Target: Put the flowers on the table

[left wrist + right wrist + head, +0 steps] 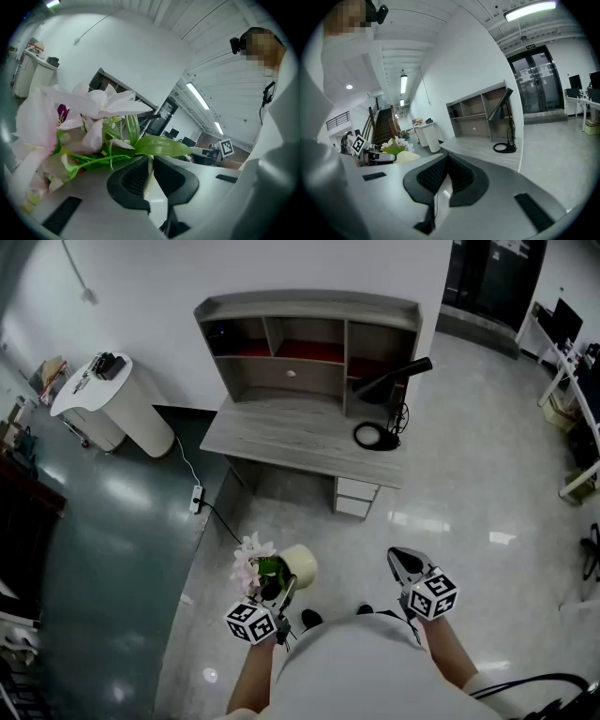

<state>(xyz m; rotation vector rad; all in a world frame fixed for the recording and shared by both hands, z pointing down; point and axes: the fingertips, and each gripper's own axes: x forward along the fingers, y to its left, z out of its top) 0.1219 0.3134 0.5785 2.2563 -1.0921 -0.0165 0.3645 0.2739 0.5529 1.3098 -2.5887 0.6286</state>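
- Pinching the thin pale wall of a pot (pixel 300 565) with the left tool (pixel 279 594), pads (pixel 133 178) drawn close on either side of the rim and nothing else between them.
- Pressed together on nothing at the right tool (pixel 405 564), seen the same way in the right gripper view (pixel 446 160).
- Spilling from the pot just left of the left tool: the flowers (pixel 251 557), pale pink blooms over long green leaves (pixel 161 146), carried in the air above the floor (pixel 281 512), not yet on anything.
- Probably light to carry. Soft petals, easily crushed or bent, so best left untouched.
- Safest hold on the pot's rim, as now. Judged liable to tip or swing from a one-sided pinch, so better kept upright and moved gently.
- Both bare forearms reaching forward from the body, left low and close in, right out to the side at about the same height.
- Well apart ahead: the grey worktop (pixel 281 432), bare across its middle, with a shelf unit (pixel 309 334) along the back and a black lamp (pixel 394 381) at its right end.
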